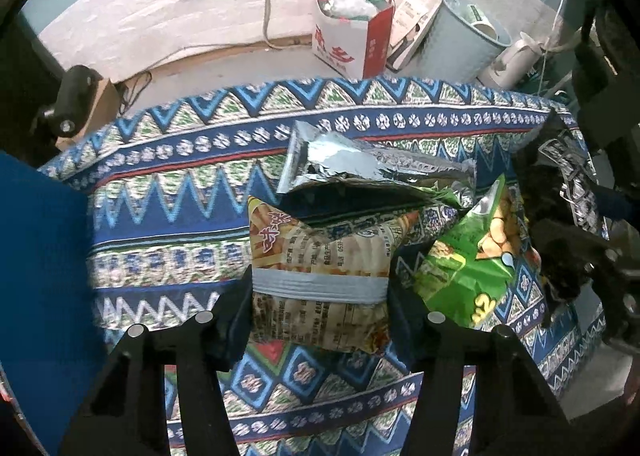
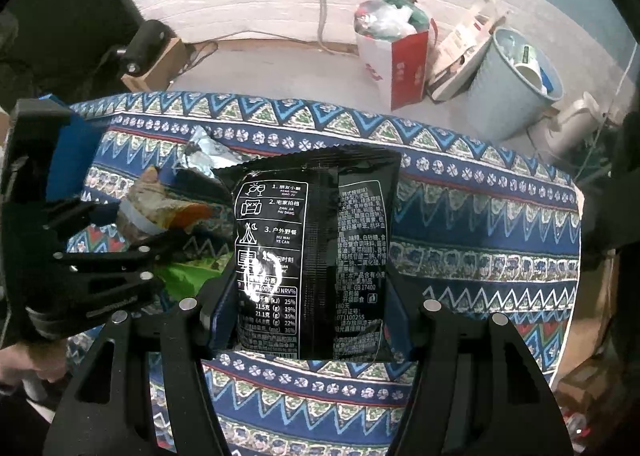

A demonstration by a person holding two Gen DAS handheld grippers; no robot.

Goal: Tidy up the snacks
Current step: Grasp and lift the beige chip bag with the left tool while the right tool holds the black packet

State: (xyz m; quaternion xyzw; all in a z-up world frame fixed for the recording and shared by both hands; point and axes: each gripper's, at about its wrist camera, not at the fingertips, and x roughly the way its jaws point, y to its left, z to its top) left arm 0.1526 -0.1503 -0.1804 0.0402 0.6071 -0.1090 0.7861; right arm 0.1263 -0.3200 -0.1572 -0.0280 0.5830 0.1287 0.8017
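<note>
Left wrist view: left gripper [image 1: 320,316] clamps the yellow packet [image 1: 320,276]; right gripper [image 2: 308,320] grips the black packet [image 2: 316,256]; silver bag [image 1: 360,168] and green bag [image 1: 468,256] lie unsorted mid-tablecloth [image 1: 160,216]

green bag [image 1: 472,256]: my right gripper [image 1: 568,256] covers its right edge
black packet [image 2: 316,256]: hides my pads
small print: unreadable

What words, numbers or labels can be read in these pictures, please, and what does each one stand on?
"PENG YOU XIAO JU": black snack packet, item 1.
"ZHAI JIA PAI DANG": same packet, item 2.
"HU WAI YE CAN": same packet, item 3.
"NRV%" above "25%, 19%, 35%, 22%, 36%": its nutrition table.
"GB 17400": its right-hand panel.
"2": green snack bag.
Red characters on the white and red paper bag and print on the yellow snack packet: too blurred.
</note>
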